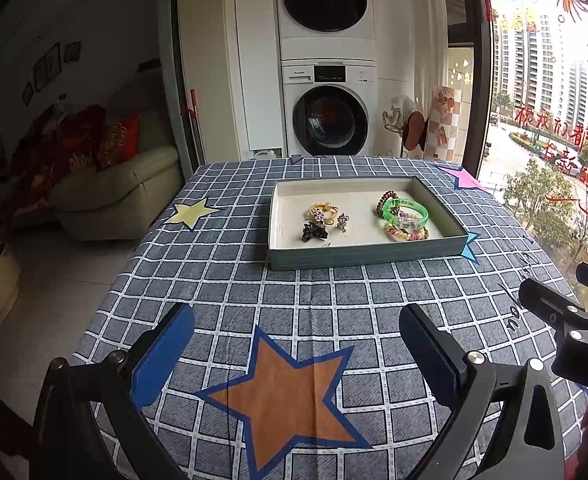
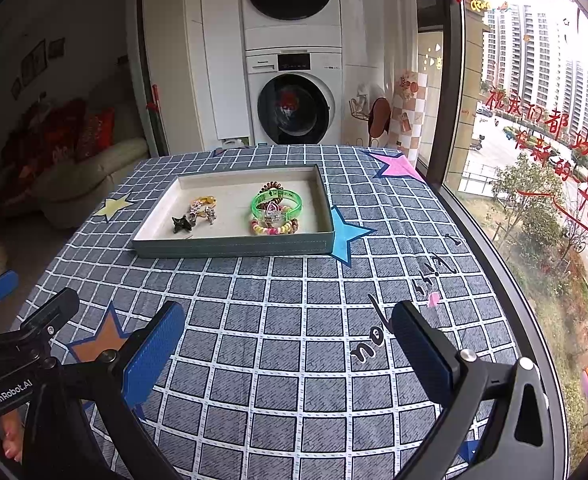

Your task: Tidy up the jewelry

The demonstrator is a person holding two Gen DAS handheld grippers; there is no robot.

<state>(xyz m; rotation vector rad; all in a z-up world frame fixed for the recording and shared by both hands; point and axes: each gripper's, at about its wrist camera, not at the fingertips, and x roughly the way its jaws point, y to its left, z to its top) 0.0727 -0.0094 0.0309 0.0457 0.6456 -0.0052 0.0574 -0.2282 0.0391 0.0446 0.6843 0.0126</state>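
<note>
Left gripper: the left gripper (image 1: 296, 350) is nearest to us. Its two blue pads (image 1: 161, 360) are wide apart. It holds nothing and hangs over an orange star (image 1: 289, 392) printed on the cloth.
Right gripper: the right gripper (image 2: 287, 344) sits just beside the left one. Its pads are wide apart too, and it holds nothing.
Worktop: the worktop (image 2: 294, 320) has a blue-grey cloth with white squares and big stars. Nothing lies between the grippers and the tray.
Tray: a flat green tray (image 1: 368, 256) with a pale inside sits past the grippers, in the middle of the worktop. All the jewelry is inside it.
Left side of tray: a dark star-shaped clip (image 1: 314, 232) lies near the front wall. Just behind it are a gold piece (image 1: 321, 212) and a small silver piece (image 1: 342, 222). They sit close together.
Right side of tray: a clear green bangle (image 1: 406, 210) lies on top of a small pile. A bead bracelet (image 1: 408, 235) in many colours sits in front of it. A brown coil hair tie (image 1: 386, 198) peeks out behind.
Far away: two white washing machines (image 1: 328, 112) stand one on top of the other behind the worktop. A pale sofa (image 1: 121, 188) is on the left. A big window (image 1: 550, 100) with red writing is on the right.
</note>
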